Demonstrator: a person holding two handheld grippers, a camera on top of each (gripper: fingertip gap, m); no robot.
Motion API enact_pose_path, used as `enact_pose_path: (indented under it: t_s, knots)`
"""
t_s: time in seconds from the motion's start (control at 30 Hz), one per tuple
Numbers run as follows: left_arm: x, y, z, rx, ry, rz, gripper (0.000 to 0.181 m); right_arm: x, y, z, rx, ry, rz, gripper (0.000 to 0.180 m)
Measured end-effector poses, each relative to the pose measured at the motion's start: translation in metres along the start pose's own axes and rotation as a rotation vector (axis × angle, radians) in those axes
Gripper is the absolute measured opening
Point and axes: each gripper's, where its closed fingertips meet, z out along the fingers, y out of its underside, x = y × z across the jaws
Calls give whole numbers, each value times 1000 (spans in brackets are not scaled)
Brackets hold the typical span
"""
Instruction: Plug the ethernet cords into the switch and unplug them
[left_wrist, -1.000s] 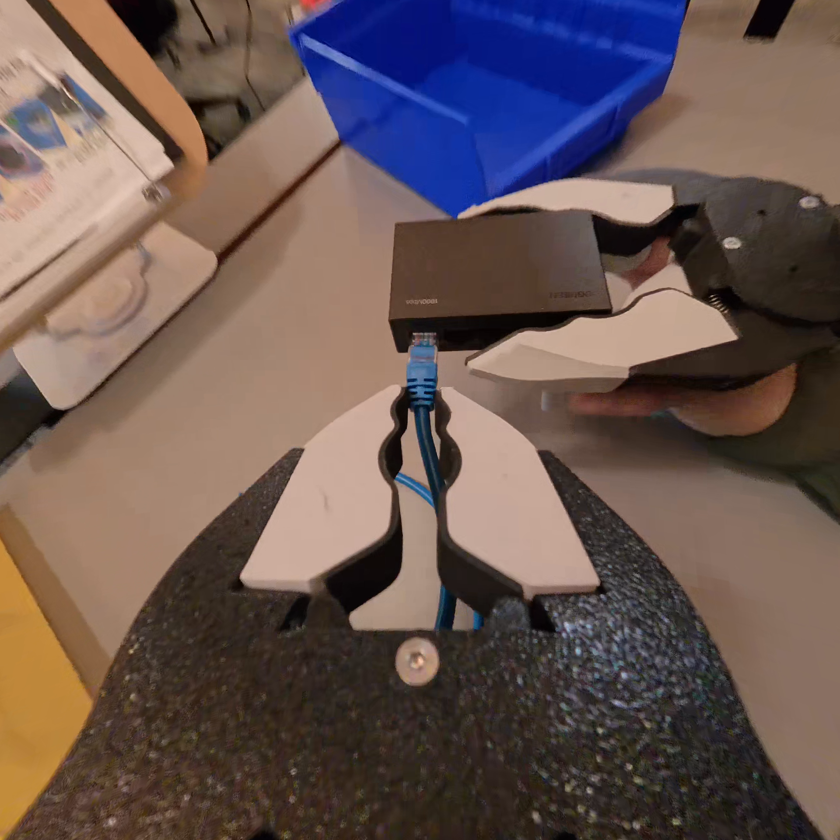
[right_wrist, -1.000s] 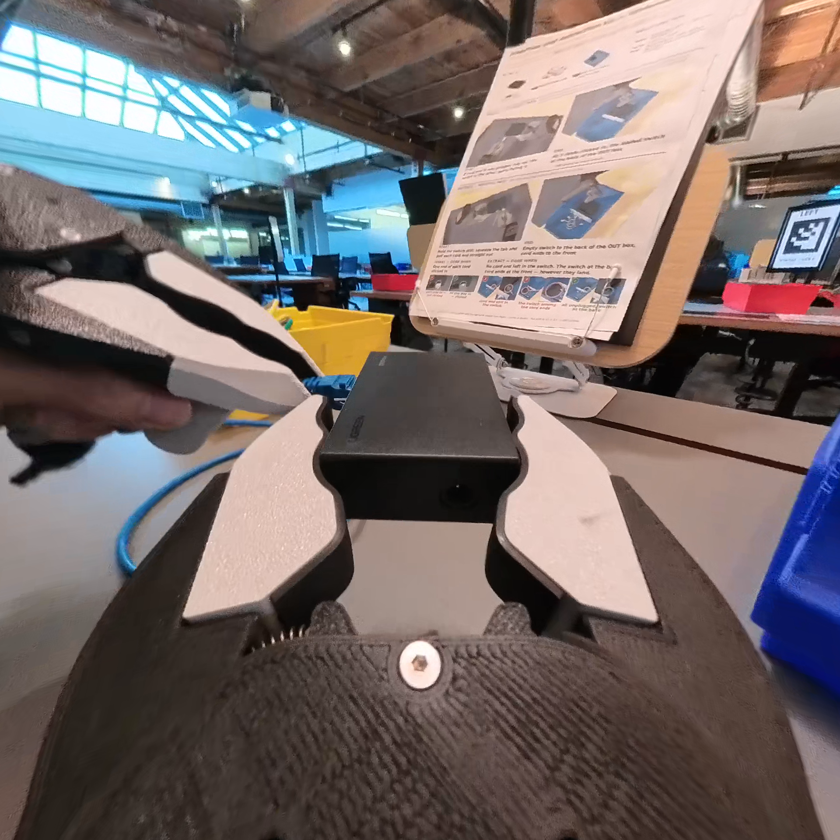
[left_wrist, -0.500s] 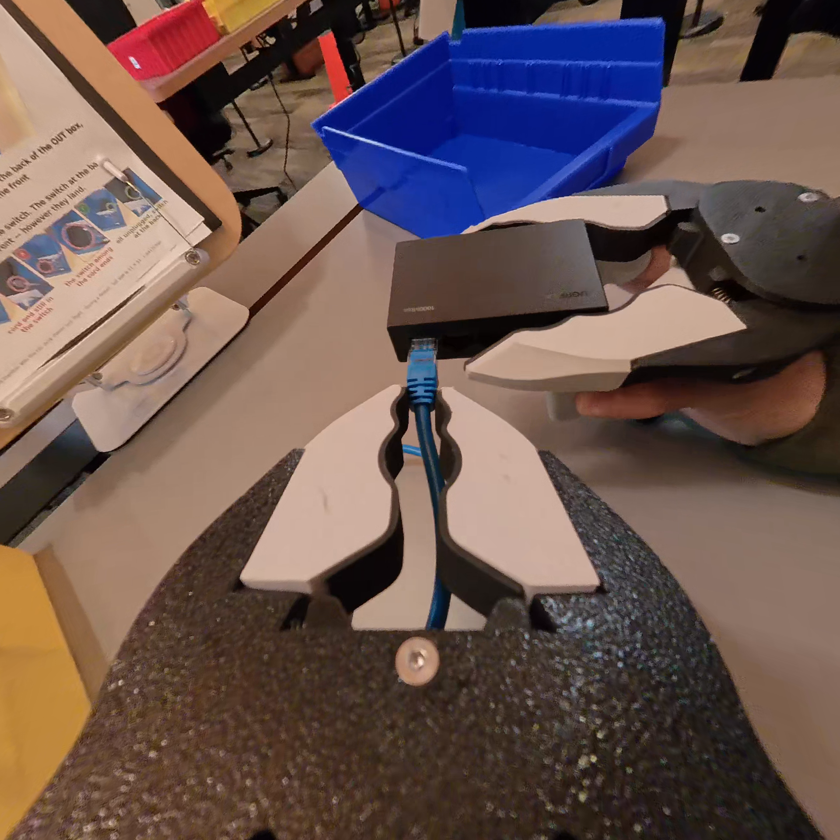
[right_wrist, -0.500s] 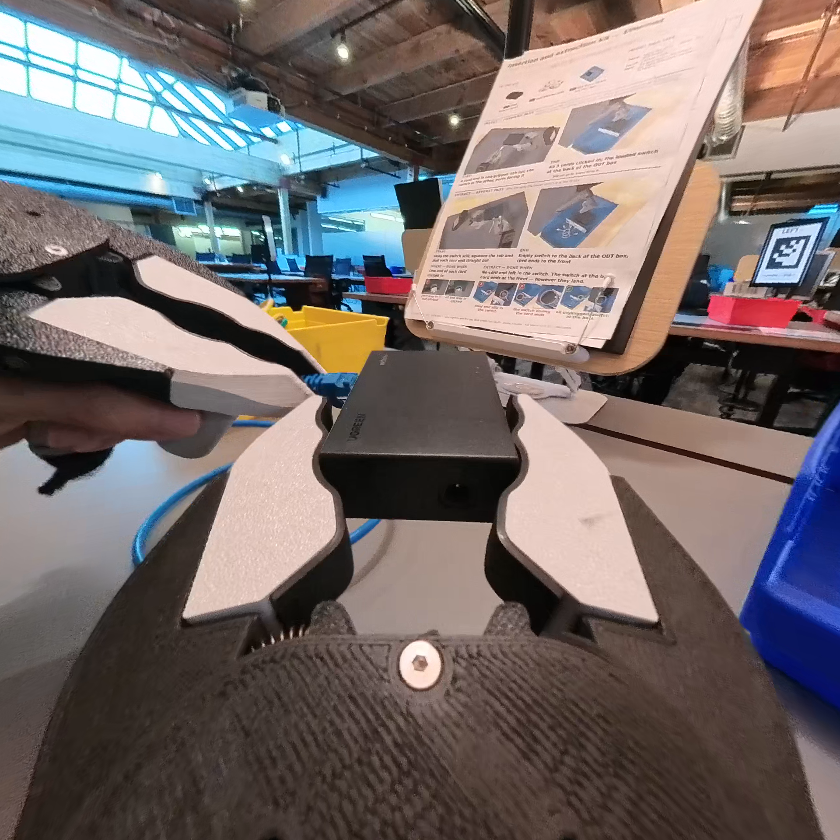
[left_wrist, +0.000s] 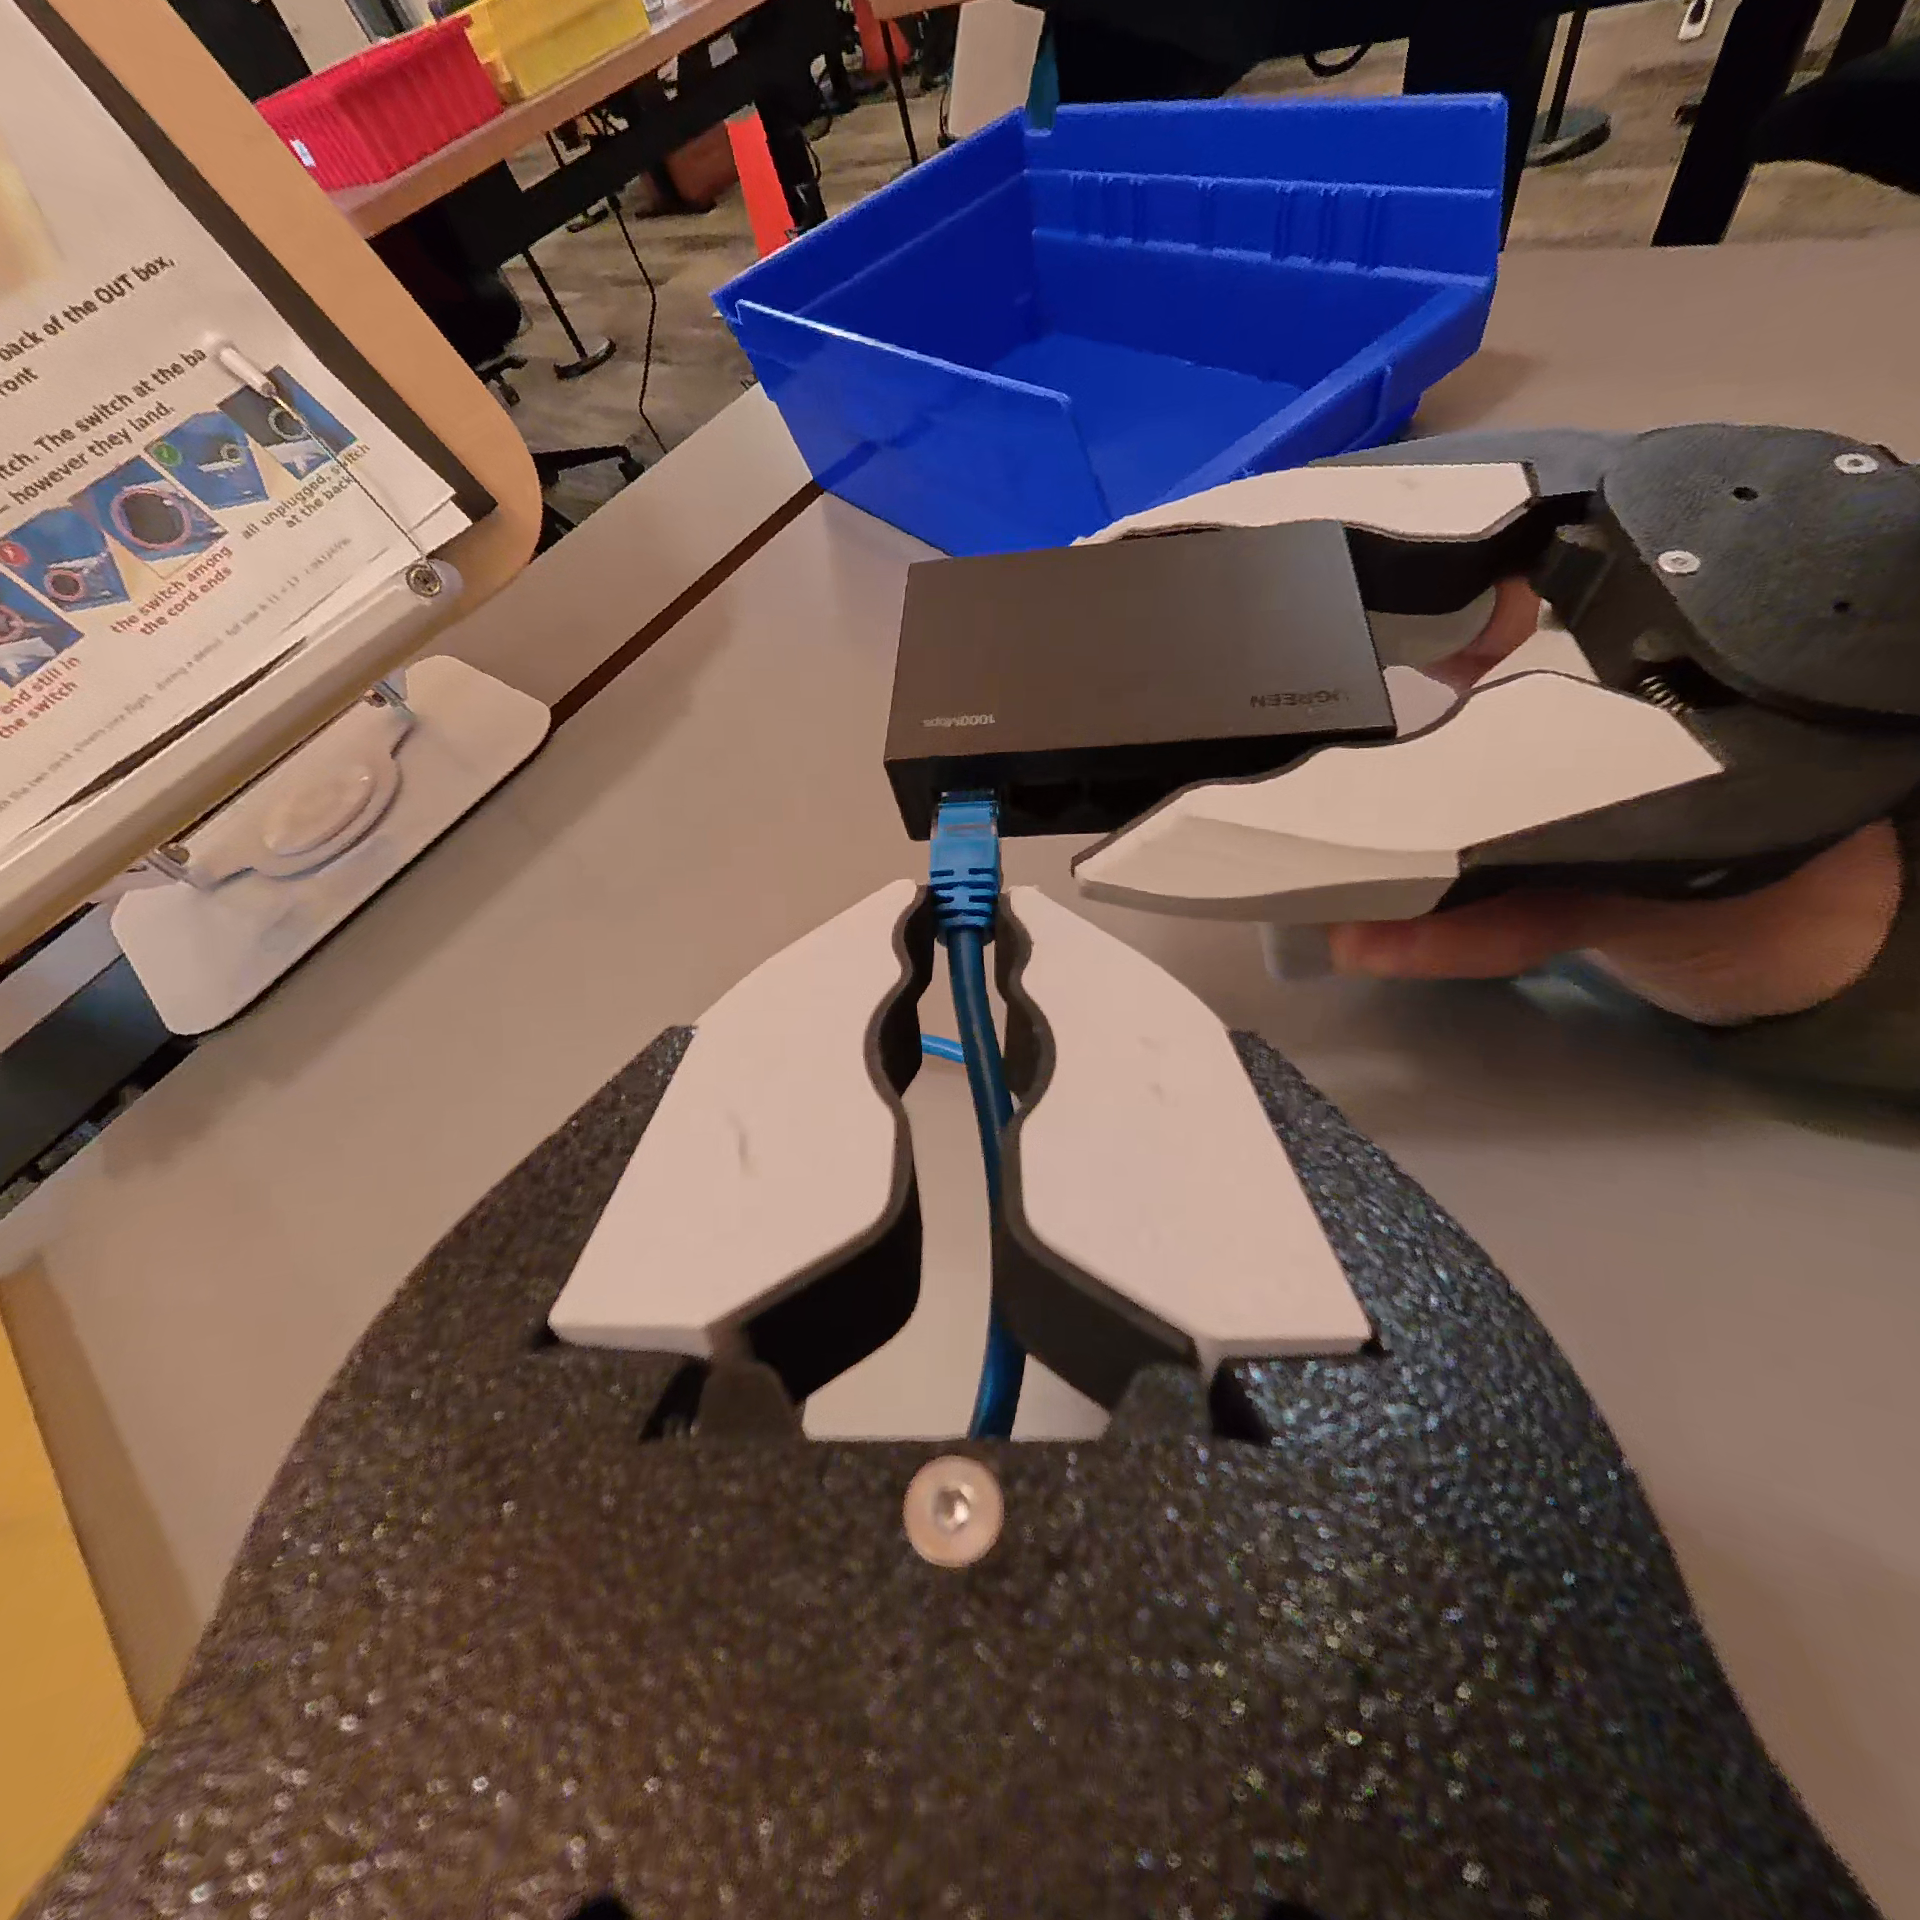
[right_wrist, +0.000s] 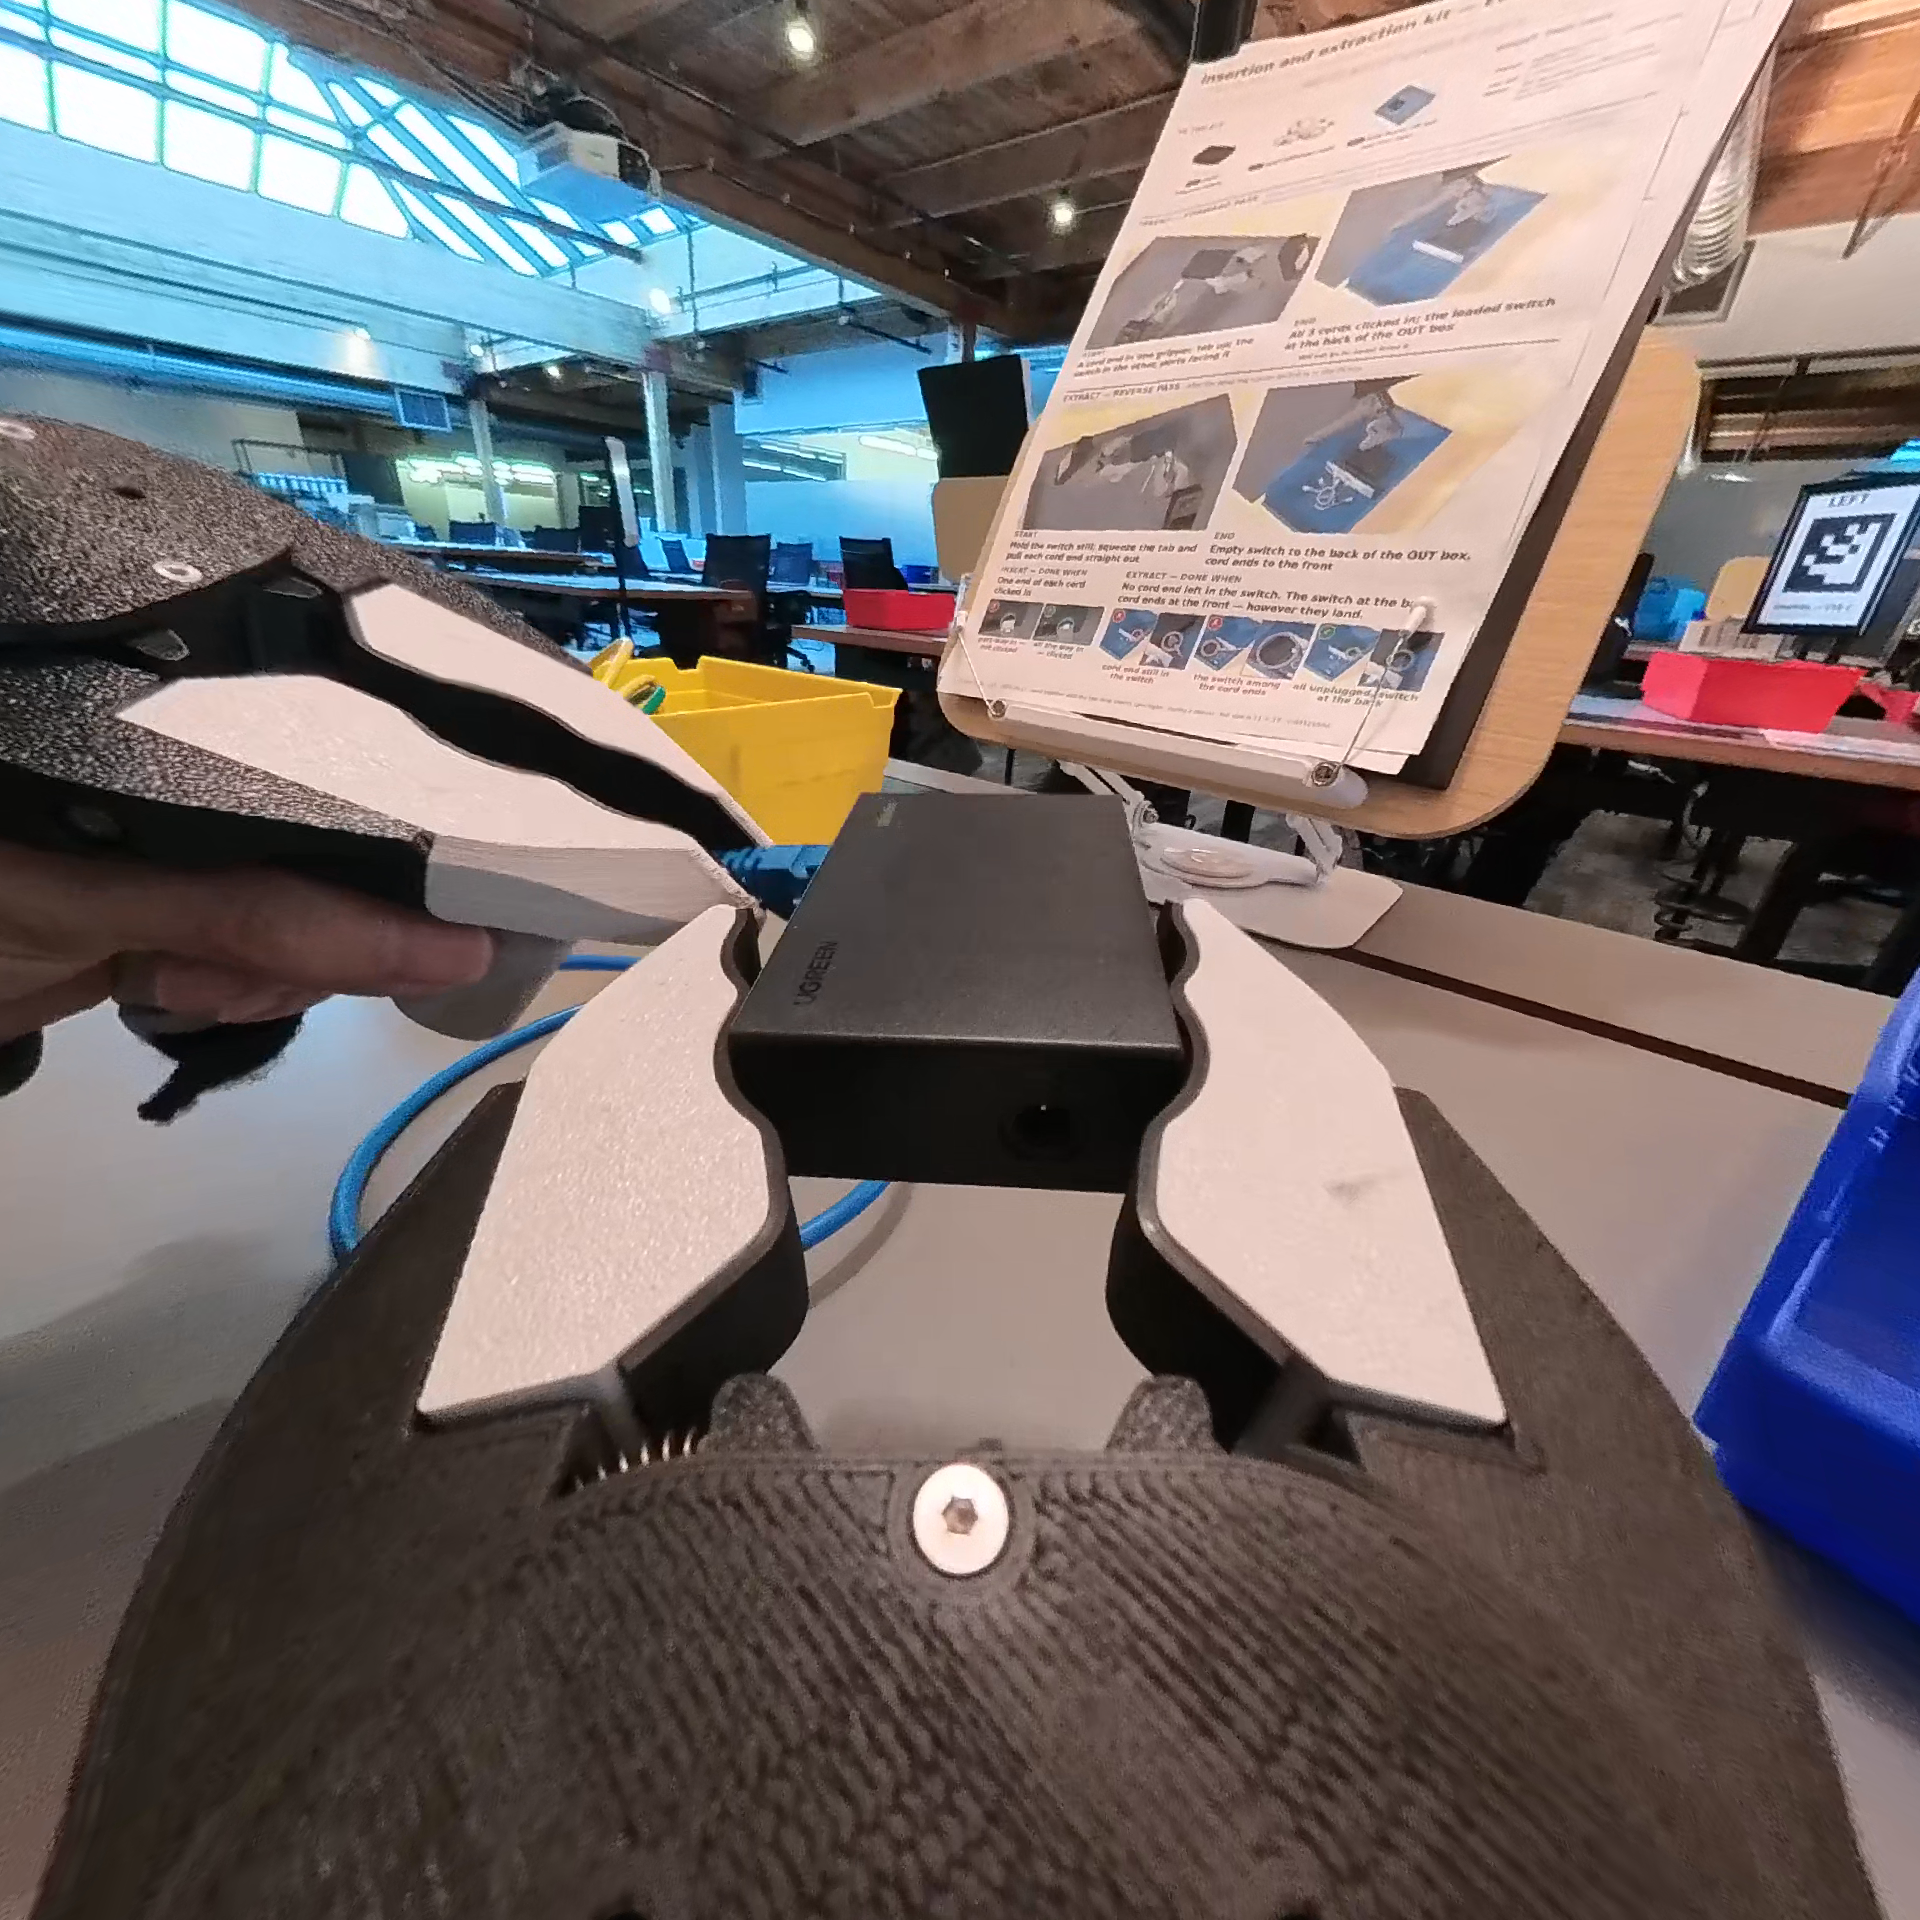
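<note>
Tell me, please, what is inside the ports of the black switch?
In the switch, the leftmost port holds the blue plug of the ethernet cord. The next ports look dark and empty. The right gripper finger covers the remaining ports, so those cannot be seen.

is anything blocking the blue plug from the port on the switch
Nothing visible does. The blue plug held by the left gripper already sits in the end port of the switch, which the right gripper clamps by its sides.

Each wide-angle camera looks forward, close, along its own fingers. Their lines cross (nearly square-on) at the small black box-shaped switch (left_wrist: 1132, 665) (right_wrist: 961, 997), seen in both.
</note>
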Motion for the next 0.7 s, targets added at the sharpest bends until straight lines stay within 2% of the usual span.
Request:
enact_pose_path:
  t_s: [0.17,0.4,0.5,0.6,0.7]
  knots:
    - [-1,5,-2,-3,21,20,10,-4,2,2,-14,-41,-3,74]
    - [-17,1,-12,18,138,61,10,-22,-6,-4,52,-280,54,78]
    - [-12,4,-12,19,250,32,10,-23,-7,-3,55,-328,127,98]
    - [-6,10,-13,-4,362,49,10,-23,-5,-6,43,-375,98,120]
    - [1,15,-19,-45,490,107,10,-33,-10,-22,49,-546,137,119]
